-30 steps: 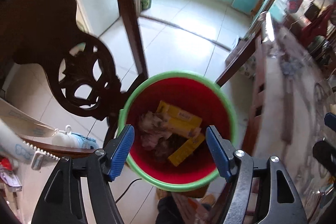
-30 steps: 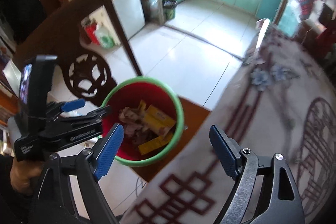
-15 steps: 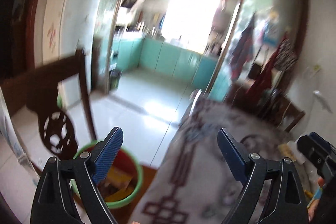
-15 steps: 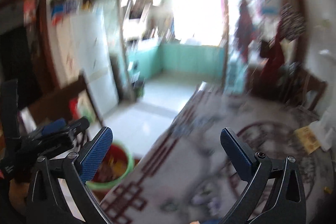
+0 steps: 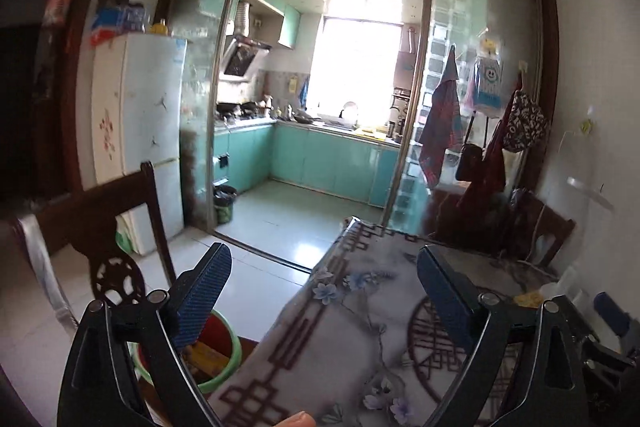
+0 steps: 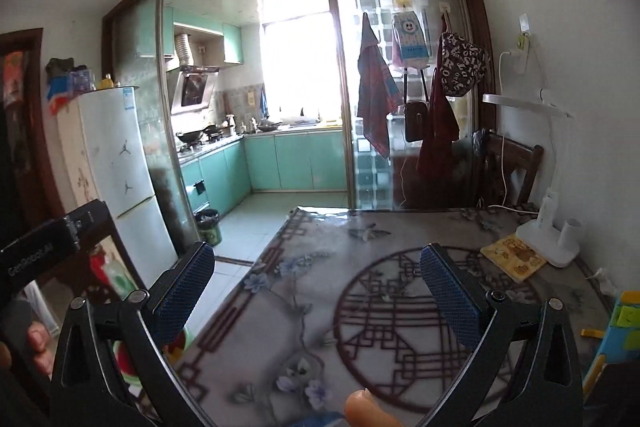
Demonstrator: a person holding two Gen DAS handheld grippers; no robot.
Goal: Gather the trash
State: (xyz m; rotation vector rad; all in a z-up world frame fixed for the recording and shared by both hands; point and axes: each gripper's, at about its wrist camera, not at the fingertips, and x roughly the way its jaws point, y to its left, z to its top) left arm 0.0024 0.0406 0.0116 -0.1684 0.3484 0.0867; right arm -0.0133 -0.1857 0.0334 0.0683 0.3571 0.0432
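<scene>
My left gripper (image 5: 324, 295) is open and empty, raised level over the near corner of the patterned table (image 5: 360, 339). The red bin with a green rim (image 5: 224, 359) stands on the floor below left, with yellow wrappers inside. My right gripper (image 6: 316, 291) is open and empty, held over the table (image 6: 380, 307). A yellow snack packet (image 6: 512, 257) lies on the table at the far right. The bin (image 6: 124, 359) shows only partly behind the right gripper's left finger. The left gripper's body (image 6: 44, 251) shows at the left of the right wrist view.
A white lamp base (image 6: 550, 239) stands by the wall next to the packet. A blue and yellow object (image 6: 620, 331) sits at the table's right edge. A dark carved chair (image 5: 116, 227) stands left of the bin. A fridge (image 5: 136, 131) and a glass sliding door (image 5: 328, 99) lie ahead.
Both grippers have swung up from looking down into the bin to looking level across the table toward the kitchen. Both stayed open and empty.
</scene>
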